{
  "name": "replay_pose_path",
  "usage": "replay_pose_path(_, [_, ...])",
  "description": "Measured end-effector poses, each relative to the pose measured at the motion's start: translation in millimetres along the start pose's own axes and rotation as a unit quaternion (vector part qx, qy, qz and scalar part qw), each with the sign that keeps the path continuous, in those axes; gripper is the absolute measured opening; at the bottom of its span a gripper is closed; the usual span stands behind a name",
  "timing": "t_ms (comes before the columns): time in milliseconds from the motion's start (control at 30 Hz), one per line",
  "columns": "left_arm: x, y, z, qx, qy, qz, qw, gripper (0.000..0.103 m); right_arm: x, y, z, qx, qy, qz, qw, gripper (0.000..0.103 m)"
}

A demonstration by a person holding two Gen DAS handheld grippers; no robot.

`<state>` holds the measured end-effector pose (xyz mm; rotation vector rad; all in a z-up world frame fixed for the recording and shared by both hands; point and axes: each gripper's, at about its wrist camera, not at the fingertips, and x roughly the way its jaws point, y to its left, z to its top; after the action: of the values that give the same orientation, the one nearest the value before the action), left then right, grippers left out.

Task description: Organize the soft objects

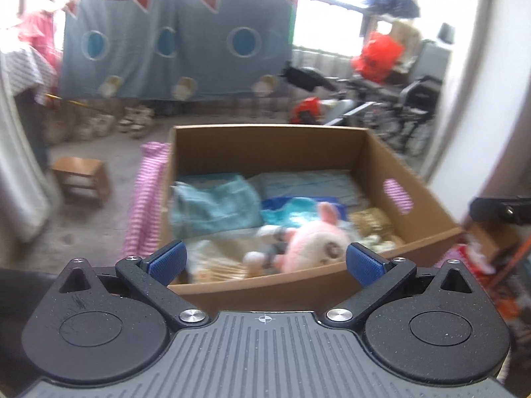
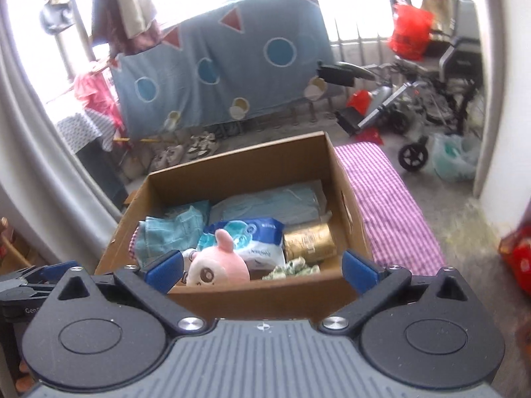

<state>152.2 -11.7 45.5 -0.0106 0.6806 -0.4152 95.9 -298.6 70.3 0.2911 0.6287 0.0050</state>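
A brown cardboard box (image 1: 408, 179) (image 2: 351, 212) stands in front of both grippers on a pink-striped cloth (image 1: 142, 199) (image 2: 391, 205). Inside lie a pink plush toy (image 1: 315, 242) (image 2: 217, 263), a teal folded cloth (image 1: 215, 205) (image 2: 172, 232), a blue-white soft pack (image 2: 255, 242), a gold pack (image 2: 308, 242) and a pale blue bundle (image 2: 275, 202). My left gripper (image 1: 265, 260) is open and empty above the box's near edge. My right gripper (image 2: 262, 267) is open and empty there too. The left gripper shows at the left edge of the right wrist view (image 2: 30, 278).
A small wooden stool (image 1: 83, 179) stands on the floor left of the box. A blue blanket (image 1: 176, 43) (image 2: 219, 59) hangs at the back. A wheelchair (image 1: 408, 112) (image 2: 431, 99), red bags (image 2: 411, 30) and shoes (image 2: 186, 152) crowd the far side.
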Motion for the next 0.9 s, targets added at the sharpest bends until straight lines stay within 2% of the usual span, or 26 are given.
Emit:
replay_pose_path(133, [1, -15, 0, 0.012, 0.000, 0.068, 0.9976, 0.103, 6, -1, -7, 0.009, -0.003, -0.024, 1.000, 0.103])
replay_pose_path(233, [6, -20, -1, 0.016, 0.009, 0.089, 0.9958, 0.103, 8, 4, -4, -0.001, -0.008, -0.055, 0.998, 0.103])
replay_pose_path(400, [16, -30, 2, 0.039, 0.033, 0.110, 0.9927, 0.103, 16, 15, 0, -0.019, -0.001, -0.058, 0.998, 0.103])
replay_pose_path(467, [17, -32, 4, 0.026, 0.045, 0.118, 0.9916, 0.103, 23, 19, 1, -0.024, 0.018, -0.050, 0.998, 0.103])
replay_pose_path(667, [27, -30, 7, -0.027, 0.089, 0.114, 0.9891, 0.103, 43, 22, -5, -0.021, 0.066, -0.038, 0.997, 0.103])
replay_pose_path(900, [33, -30, 11, -0.054, 0.108, 0.122, 0.9851, 0.103, 54, 28, -8, -0.035, 0.095, -0.046, 0.994, 0.103])
